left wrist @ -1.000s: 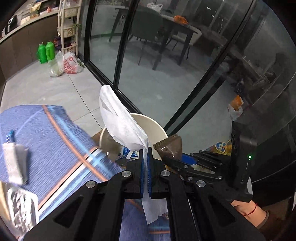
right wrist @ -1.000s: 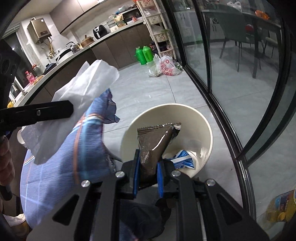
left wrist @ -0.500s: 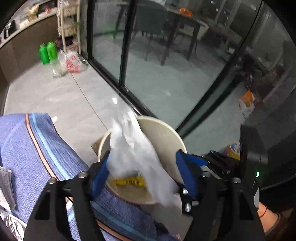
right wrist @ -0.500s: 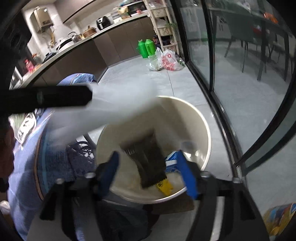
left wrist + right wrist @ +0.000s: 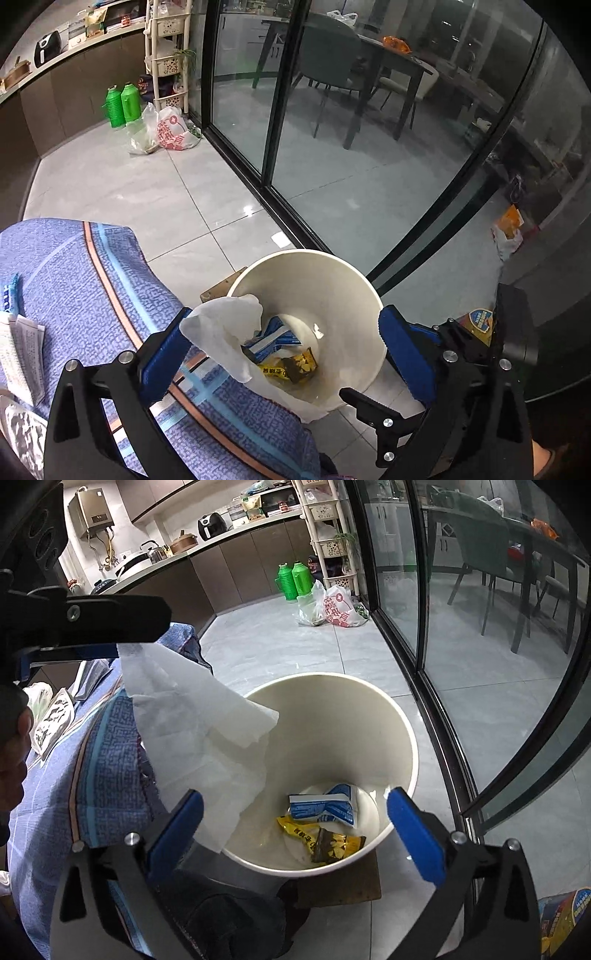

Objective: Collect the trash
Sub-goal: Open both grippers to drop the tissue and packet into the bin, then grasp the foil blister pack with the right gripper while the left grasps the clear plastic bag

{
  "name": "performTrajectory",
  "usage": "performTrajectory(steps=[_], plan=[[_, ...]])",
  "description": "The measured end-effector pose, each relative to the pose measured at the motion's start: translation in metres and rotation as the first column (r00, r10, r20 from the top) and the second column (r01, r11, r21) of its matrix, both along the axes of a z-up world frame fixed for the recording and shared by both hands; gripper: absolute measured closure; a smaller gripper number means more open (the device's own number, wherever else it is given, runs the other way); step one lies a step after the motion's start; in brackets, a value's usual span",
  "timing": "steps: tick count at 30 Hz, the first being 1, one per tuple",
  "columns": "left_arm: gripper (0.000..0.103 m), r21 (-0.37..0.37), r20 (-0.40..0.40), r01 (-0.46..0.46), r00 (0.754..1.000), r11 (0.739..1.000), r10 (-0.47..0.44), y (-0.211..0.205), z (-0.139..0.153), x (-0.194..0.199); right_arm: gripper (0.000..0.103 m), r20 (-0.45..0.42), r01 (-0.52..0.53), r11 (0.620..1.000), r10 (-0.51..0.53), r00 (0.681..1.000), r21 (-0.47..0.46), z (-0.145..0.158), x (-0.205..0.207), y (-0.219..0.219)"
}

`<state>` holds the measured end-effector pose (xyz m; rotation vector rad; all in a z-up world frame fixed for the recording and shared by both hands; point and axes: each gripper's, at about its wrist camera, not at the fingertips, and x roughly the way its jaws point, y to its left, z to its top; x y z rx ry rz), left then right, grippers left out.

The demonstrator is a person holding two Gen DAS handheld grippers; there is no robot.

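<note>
Was at the drop step of collecting trash. Held the left tool (image 5: 284,317) and the right tool (image 5: 295,797) over the cream bin (image 5: 306,254), both spread wide and gripping nothing. Saw the white tissue (image 5: 192,716) only half delivered: lower part draped over the bin's rim at 9 o'clock in the right wrist view, upper corner apparently clinging to a blue pad of the left tool at 10 o'clock. Saw a blue-and-white packet (image 5: 325,806) and a yellow wrapper (image 5: 321,840) on the bin's bottom, with a dark brown piece lying on the yellow one.

Judged the next move as shaking or lifting the left tool clear so the tissue could slide inside, not back onto the blue-clothed table (image 5: 74,288). Then back toward 8 o'clock in the left wrist view for a printed packet (image 5: 22,350) and a foil piece (image 5: 22,432) lying on the cloth.

Compared with a second before: had both tools clamped then, left on the tissue, right on a brown wrapper above the bin; since opened both, sent the wrapper down, left the tissue hanging on the rim
</note>
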<state>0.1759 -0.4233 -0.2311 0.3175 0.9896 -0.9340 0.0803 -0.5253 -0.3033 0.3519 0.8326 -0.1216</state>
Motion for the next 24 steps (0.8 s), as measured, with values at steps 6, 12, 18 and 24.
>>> performTrajectory(steps=[6, 12, 18, 24], plan=[[0.008, -0.002, 0.015, -0.011, 1.000, 1.000, 0.011, 0.012, 0.007, -0.003, 0.003, 0.014, 0.004, 1.000, -0.004, 1.000, -0.001, 0.009, -0.009, 0.007], [0.008, -0.016, -0.012, -0.049, 0.999, 0.999, 0.049, 0.034, 0.025, -0.005, 0.003, 0.048, -0.007, 1.000, 0.006, 0.999, 0.008, 0.030, -0.016, 0.024], [0.008, -0.021, 0.026, -0.101, 0.995, 0.995, 0.101, 0.080, 0.050, -0.013, 0.003, 0.101, -0.054, 0.998, 0.052, 0.994, 0.022, 0.059, -0.024, 0.053], [0.008, 0.011, 0.035, -0.211, 0.977, 0.977, 0.211, 0.151, 0.064, -0.019, 0.003, 0.127, -0.173, 0.985, 0.169, 0.977, 0.021, 0.087, -0.015, 0.104]])
